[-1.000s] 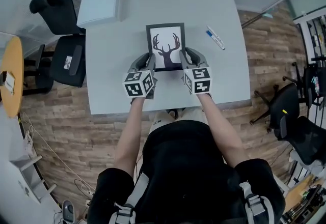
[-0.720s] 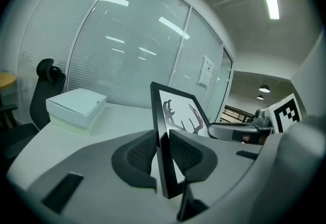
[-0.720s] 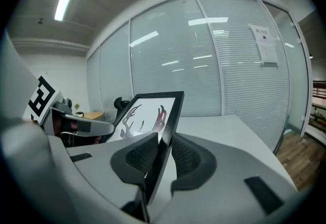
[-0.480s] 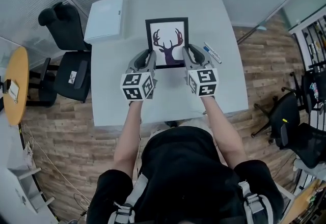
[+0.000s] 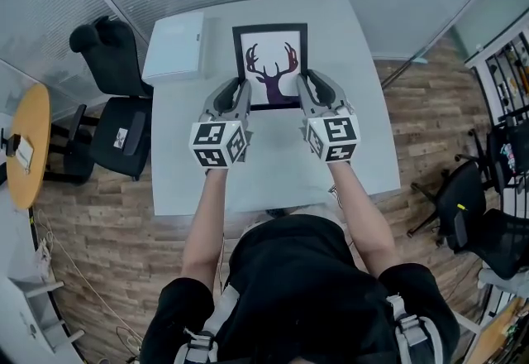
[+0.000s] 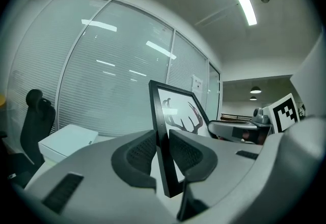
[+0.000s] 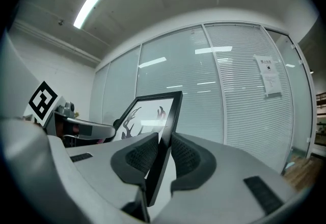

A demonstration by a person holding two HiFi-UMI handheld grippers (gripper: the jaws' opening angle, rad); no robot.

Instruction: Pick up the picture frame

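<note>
The black picture frame (image 5: 269, 64) with a deer-antler print hangs in the air above the grey table (image 5: 273, 172), held by its near corners. My left gripper (image 5: 234, 96) is shut on the frame's left edge (image 6: 162, 131), whose bar stands pinched between both pads. My right gripper (image 5: 307, 89) is shut on the right edge (image 7: 162, 151), its jaws having just tightened slightly on it. In both gripper views the frame (image 7: 147, 116) points out towards the glass wall, about level.
A flat white box (image 5: 175, 45) lies on the table's far left corner. Black office chairs (image 5: 116, 122) stand at the table's left, more chairs (image 5: 479, 222) at the right, and a round wooden table (image 5: 29, 143) at the far left. A glass partition with blinds (image 6: 117, 65) lies ahead.
Both grippers have risen together with the frame, lifting it off the table. The frame now looks larger and nearer in the head view.
</note>
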